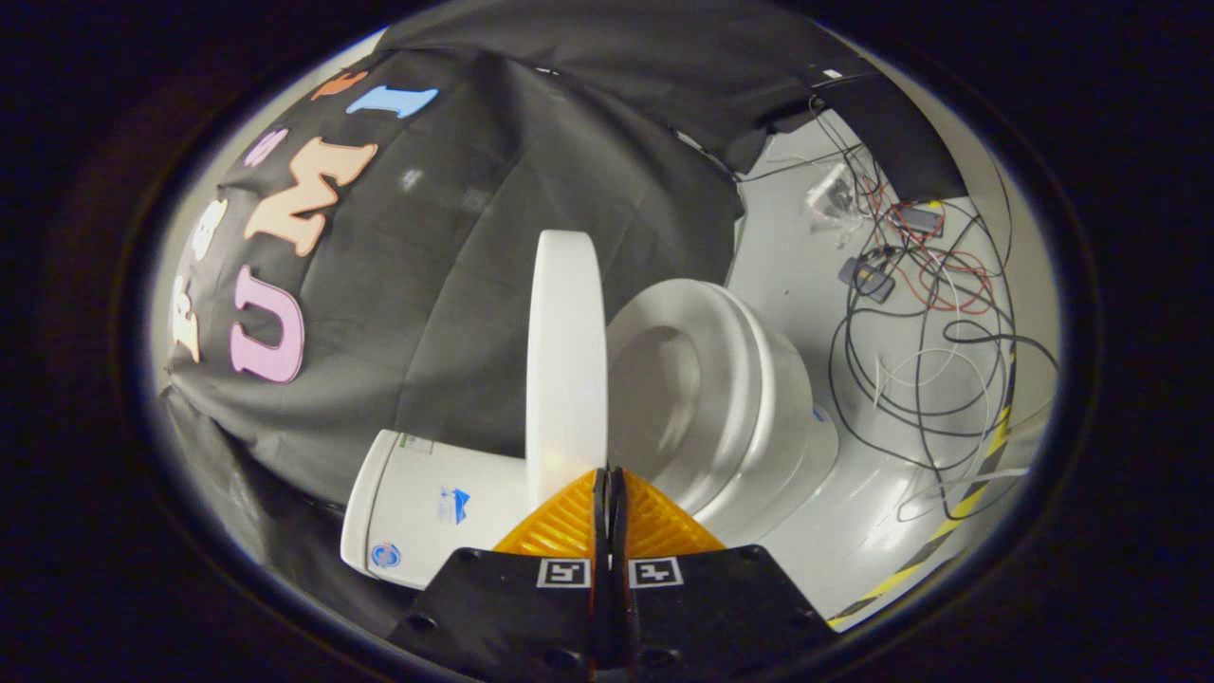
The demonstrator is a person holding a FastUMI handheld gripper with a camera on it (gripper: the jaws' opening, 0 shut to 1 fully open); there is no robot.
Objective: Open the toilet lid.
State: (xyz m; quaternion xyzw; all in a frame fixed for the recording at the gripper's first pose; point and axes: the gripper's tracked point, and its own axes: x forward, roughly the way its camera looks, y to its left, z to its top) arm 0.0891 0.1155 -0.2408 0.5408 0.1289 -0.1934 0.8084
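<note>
Beside the toilet lid (566,351), on its tank side, we saw the white cistern (427,507) backed against the black cloth wall (455,266). The lid itself stood raised, edge-on to us, just ahead of the gripper (607,484), whose orange fingers (560,526) were pressed together on nothing, their tips at the lid's edge. Past the lid lay the seat (702,379) over the bowl, and we could not tell what the bowl held. Beyond the seat, loose cables (929,332) sprawled across the floor (787,237). We judged that the lid, near its balance point, could drop back onto the seat if released too soon.
</note>
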